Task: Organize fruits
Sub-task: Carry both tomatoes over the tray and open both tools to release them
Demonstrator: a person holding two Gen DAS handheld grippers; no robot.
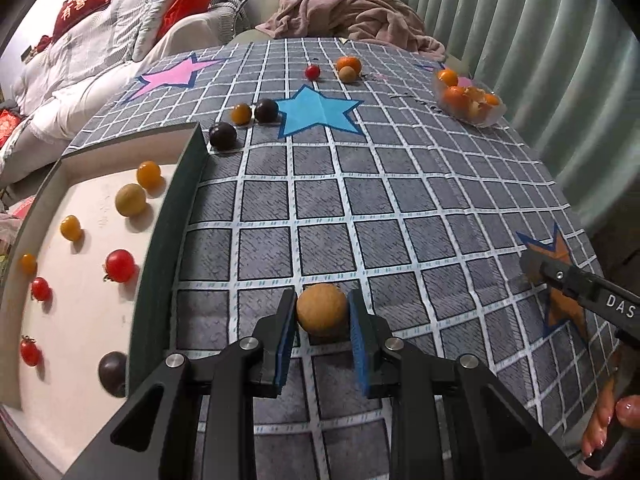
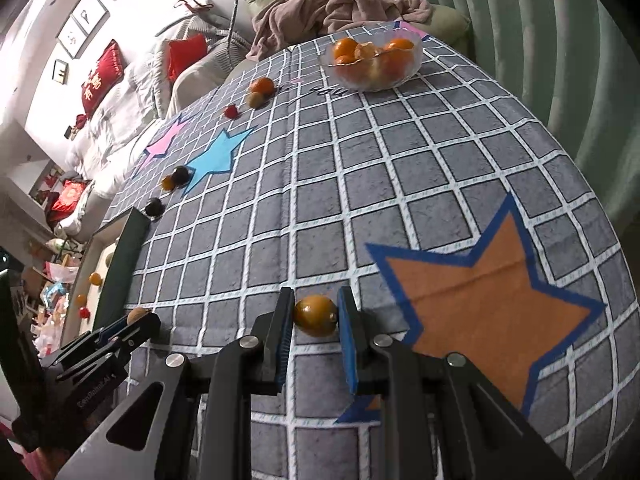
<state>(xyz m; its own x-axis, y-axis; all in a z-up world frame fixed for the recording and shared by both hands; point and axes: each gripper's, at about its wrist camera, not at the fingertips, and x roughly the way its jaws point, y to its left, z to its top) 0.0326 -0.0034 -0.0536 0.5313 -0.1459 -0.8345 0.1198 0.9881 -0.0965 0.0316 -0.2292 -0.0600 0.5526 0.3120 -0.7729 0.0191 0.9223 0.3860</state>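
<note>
1. Clamped low centre: left gripper (image 1: 322, 312) on tan round fruit (image 1: 321, 309); right gripper (image 2: 313, 314) on amber tomato (image 2: 316, 315).
2. Beneath: grey checked tablecloth (image 1: 400, 184), star patches.
3. Left view only: white tray (image 1: 86, 240) interior, fruit scattered.
4. Right view only: framed pictures (image 2: 86, 14) upper left.

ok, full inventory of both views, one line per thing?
tray: 1, green wall, white inside, left
tray fruits: 8, three red, three orange, one tan, one dark, in tray
loose fruits: 6, two dark, two orange, one red, one tan, far cloth
bowl: 1, clear, far right, oranges inside
cloth: 1, grey grid, on table
stars: at least 3, pink, blue, orange, on cloth
blanket: 1, mauve, chair behind
tan fruit: 1, tan, between left fingers
orange fruit: 1, orange, between right fingers
left gripper: 1, black, blue pads, shut on tan fruit
right gripper: 1, black, blue pads, shut on orange fruit
</note>
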